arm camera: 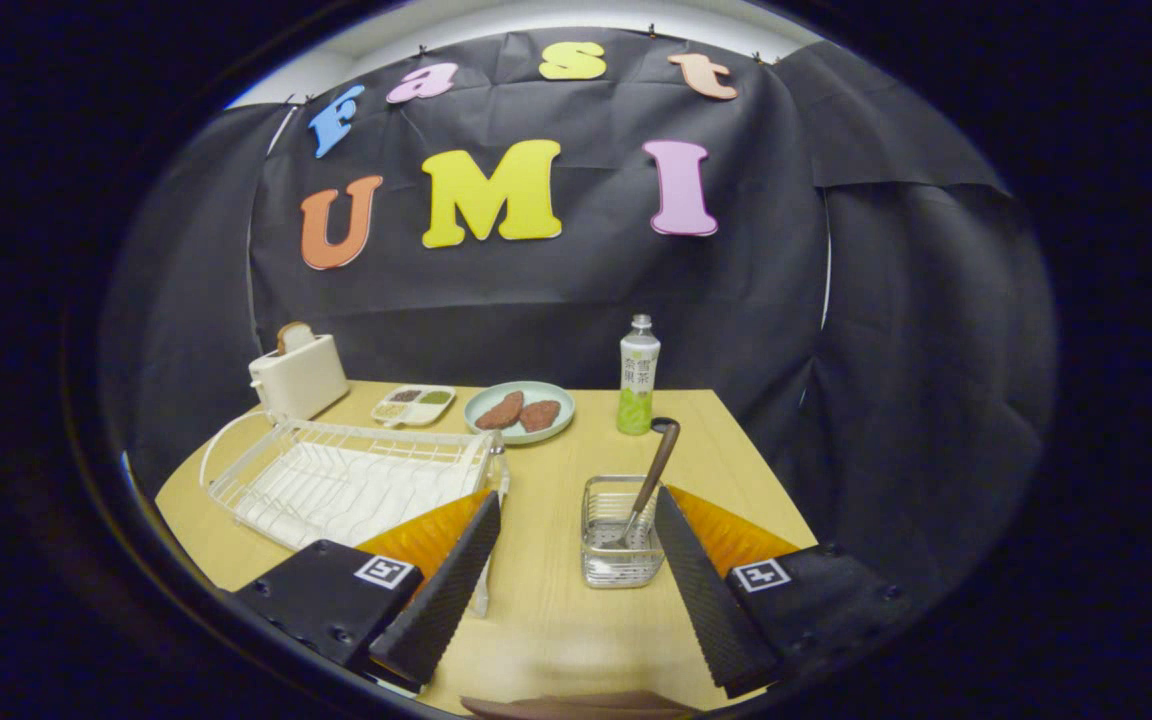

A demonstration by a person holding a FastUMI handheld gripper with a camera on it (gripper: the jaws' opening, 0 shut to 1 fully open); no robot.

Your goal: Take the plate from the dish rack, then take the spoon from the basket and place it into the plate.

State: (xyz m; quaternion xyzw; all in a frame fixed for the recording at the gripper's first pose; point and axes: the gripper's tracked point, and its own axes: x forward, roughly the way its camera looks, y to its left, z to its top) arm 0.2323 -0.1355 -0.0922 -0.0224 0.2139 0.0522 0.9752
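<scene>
My gripper (577,498) is open, its fingers spread wide above the wooden table (556,610). A small wire basket (621,548) stands between the fingers, close against the right fingertip (681,540). A spoon (654,468) with a brown handle stands in the basket, leaning away to the right. The white wire dish rack (346,478) sits left of the left fingertip (466,560), and I see no plate in its slots. A brown curved rim (576,706) shows on the table just beneath the gripper; I cannot tell what it is.
At the back of the table stand a cream toaster (298,378) with a bread slice, a divided white tray (414,404), a pale green plate (519,411) holding two brown patties, and a drink bottle (638,378). The table's right edge runs close behind the basket.
</scene>
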